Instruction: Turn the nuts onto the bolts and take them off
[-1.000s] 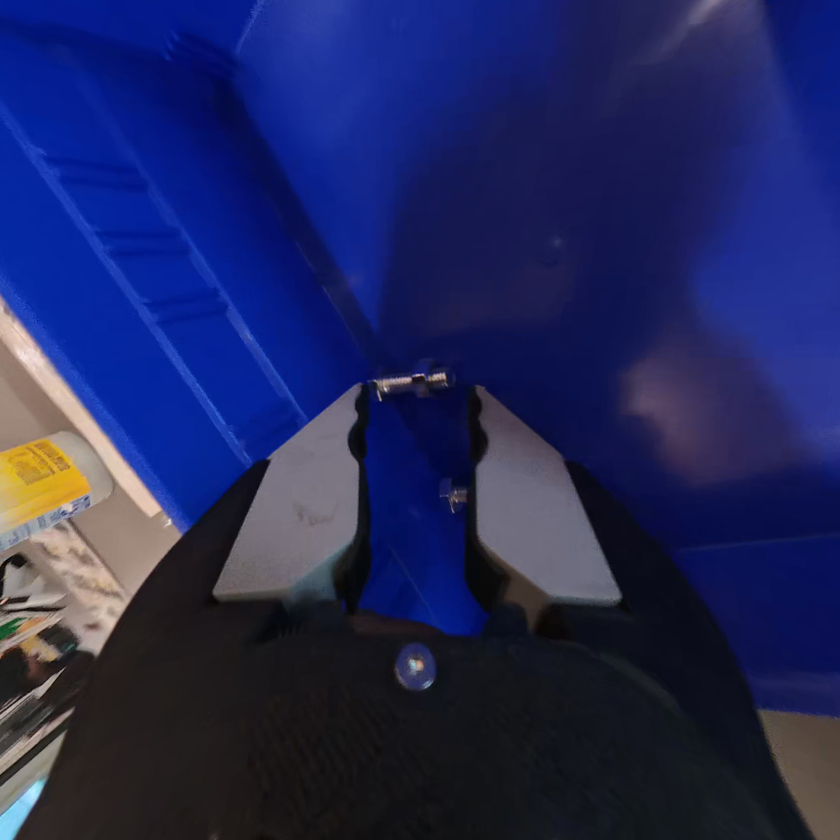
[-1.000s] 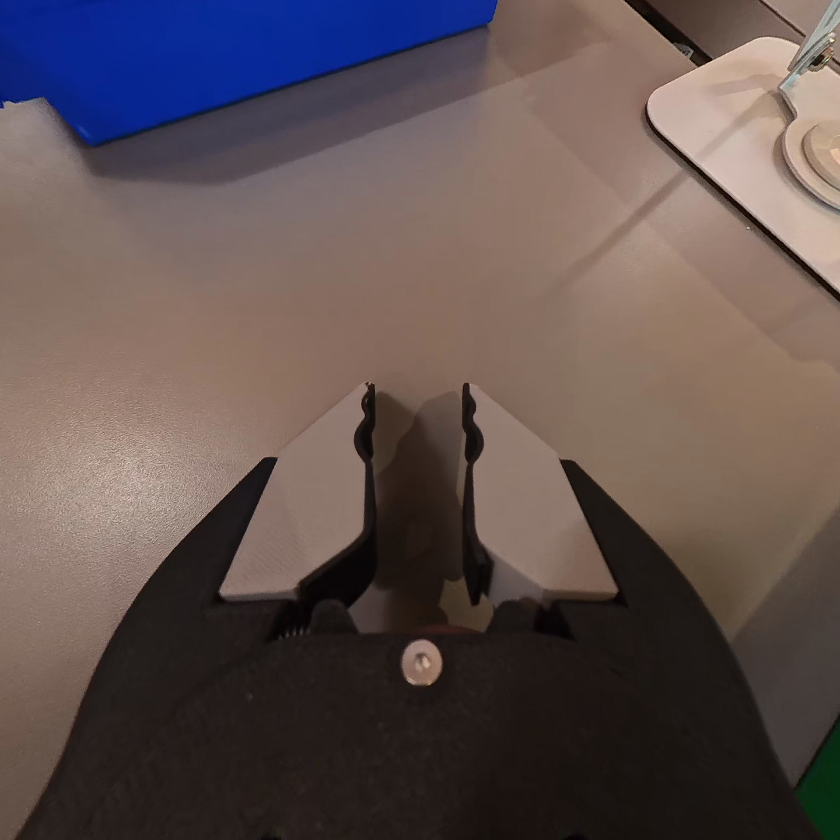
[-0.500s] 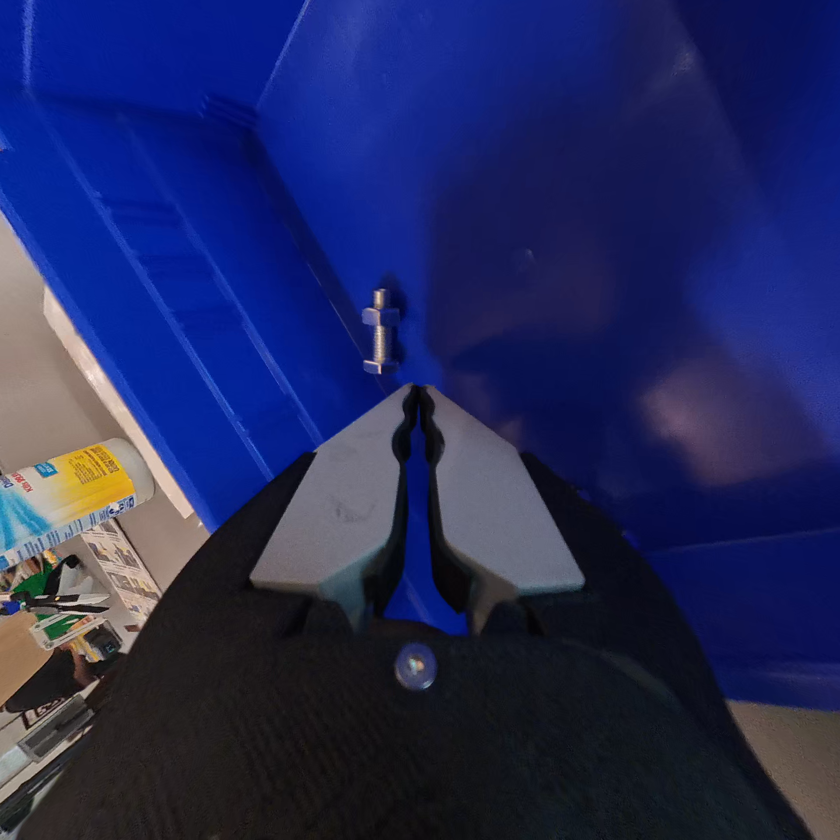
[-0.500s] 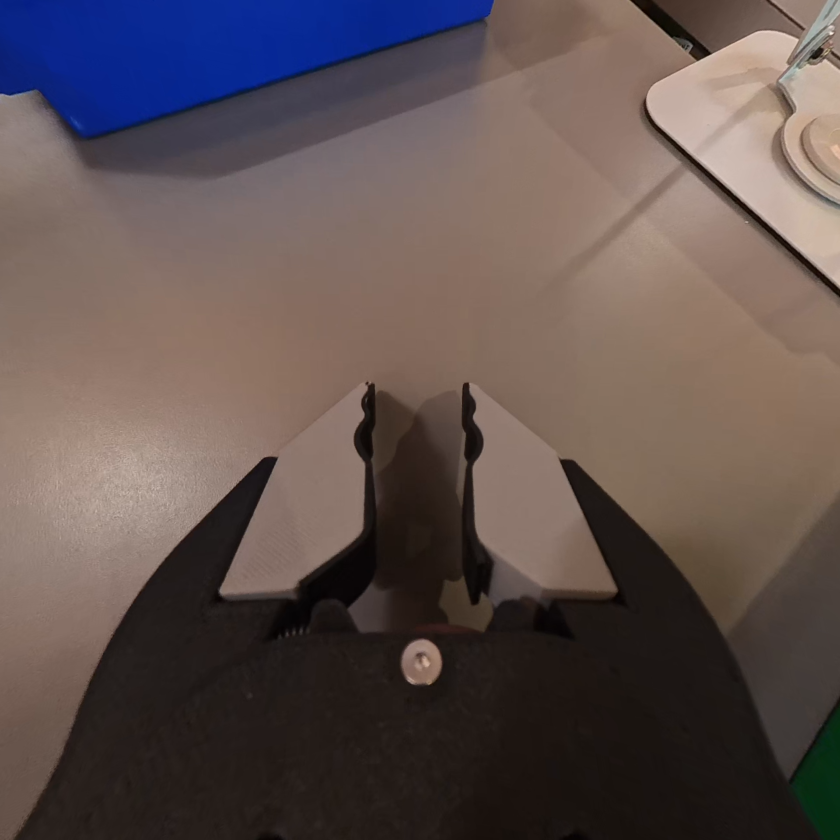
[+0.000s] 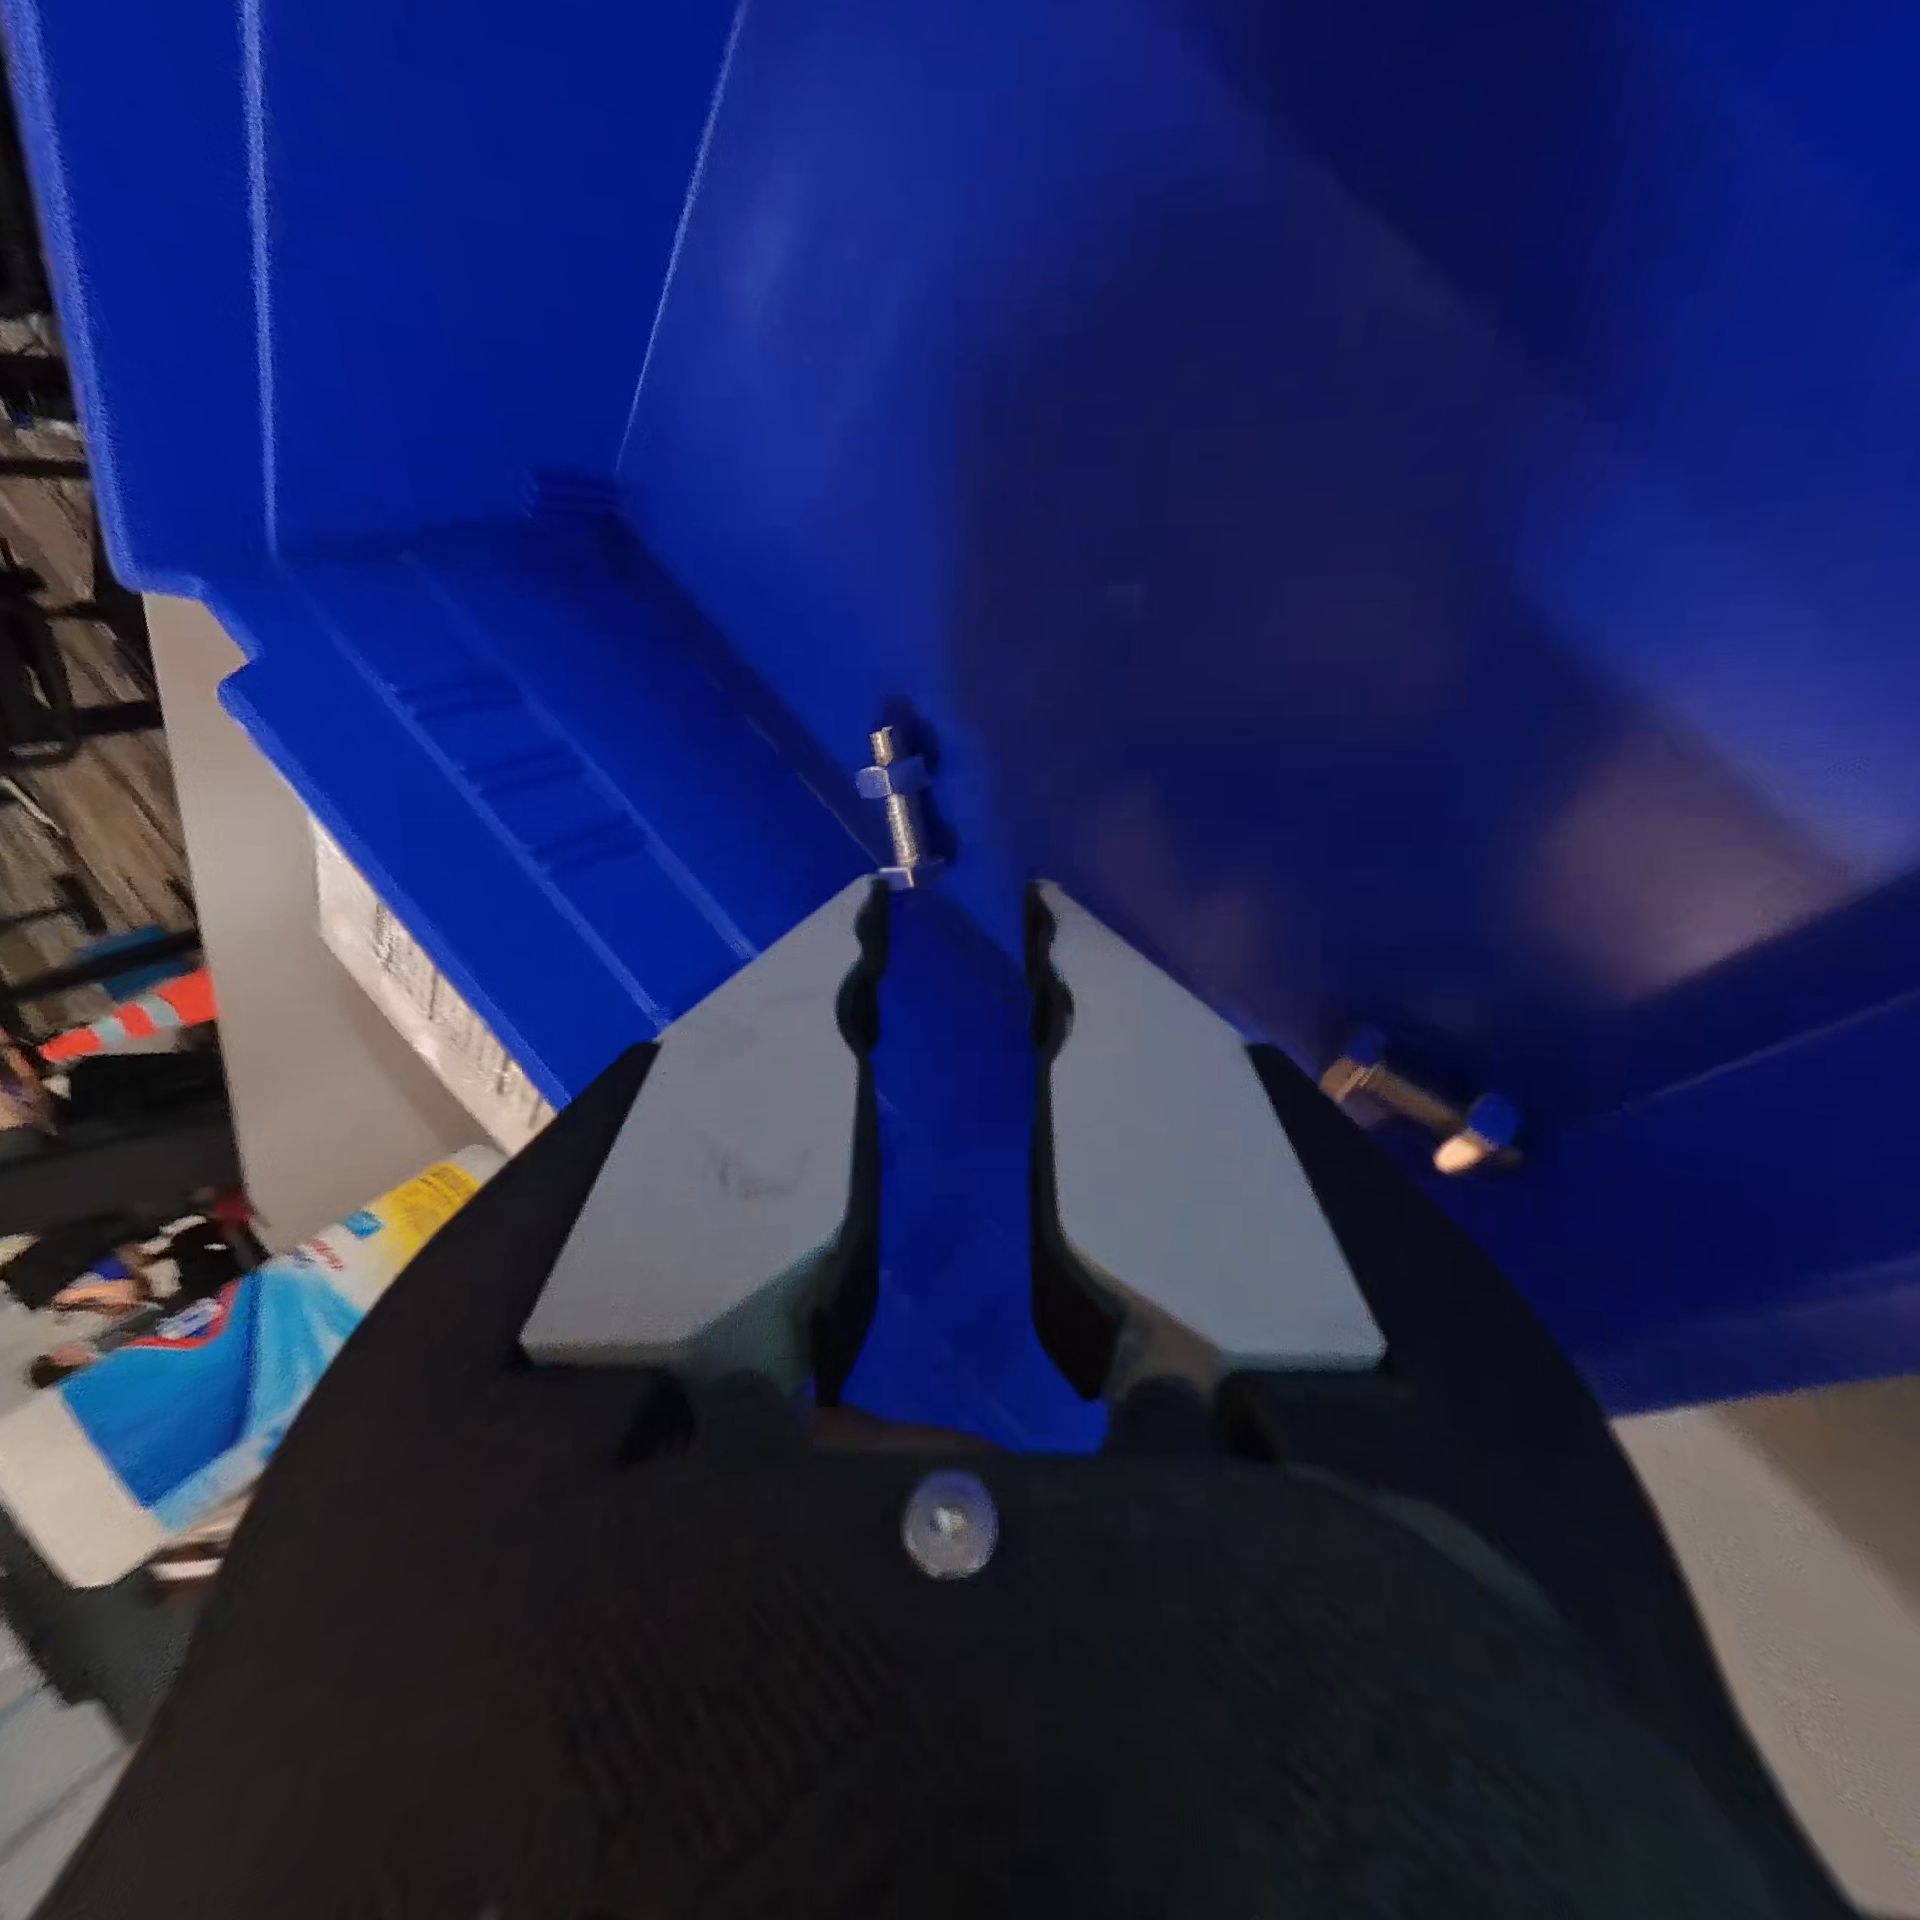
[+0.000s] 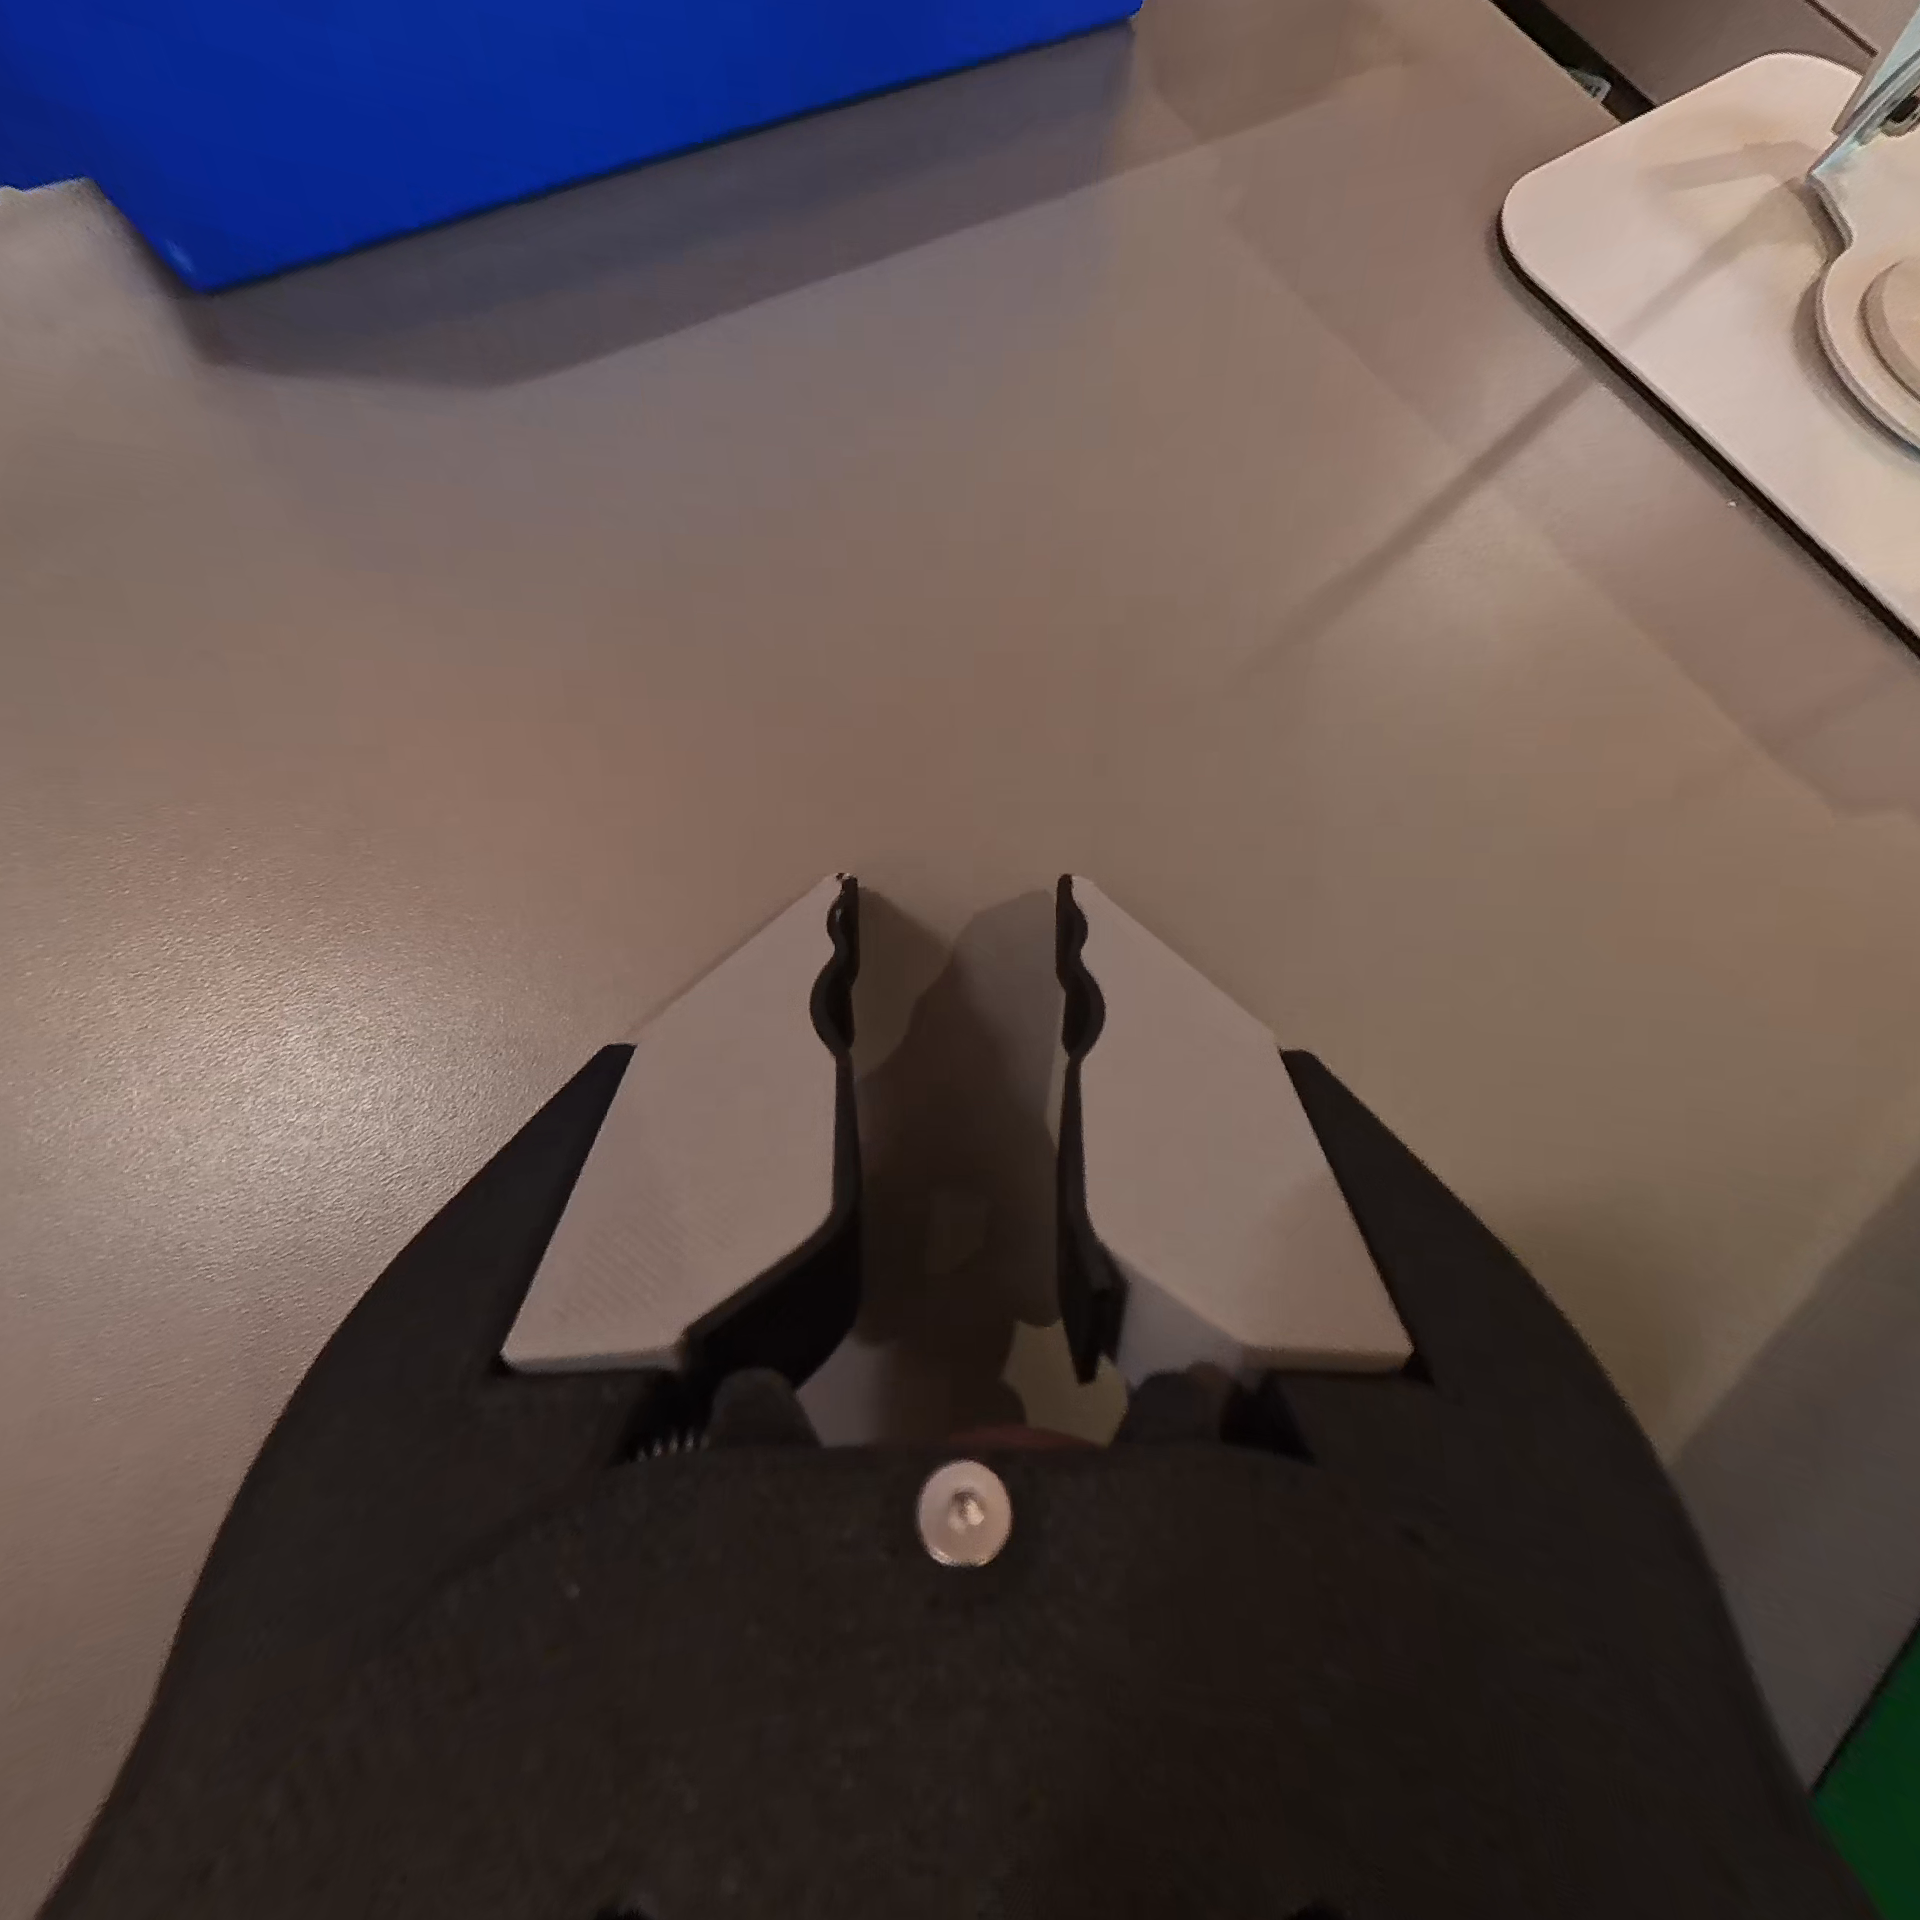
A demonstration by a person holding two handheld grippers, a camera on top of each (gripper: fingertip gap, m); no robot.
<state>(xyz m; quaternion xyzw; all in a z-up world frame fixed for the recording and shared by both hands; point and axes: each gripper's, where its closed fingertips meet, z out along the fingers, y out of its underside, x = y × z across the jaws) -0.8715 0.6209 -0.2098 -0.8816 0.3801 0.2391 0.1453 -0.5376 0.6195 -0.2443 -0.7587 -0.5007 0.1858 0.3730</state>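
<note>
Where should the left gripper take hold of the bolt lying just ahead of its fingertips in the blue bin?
Probably the bare threaded shank of the bolt, between its head and the nut. It points away from the open left gripper, so coming straight forward, shifted slightly left, lets the fingers close across it.

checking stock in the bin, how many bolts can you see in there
2. One bolt, nut threaded on, lies just beyond the left gripper. The other bolt lies to its right on the blue bin floor. More may be hidden behind the gripper.
</note>
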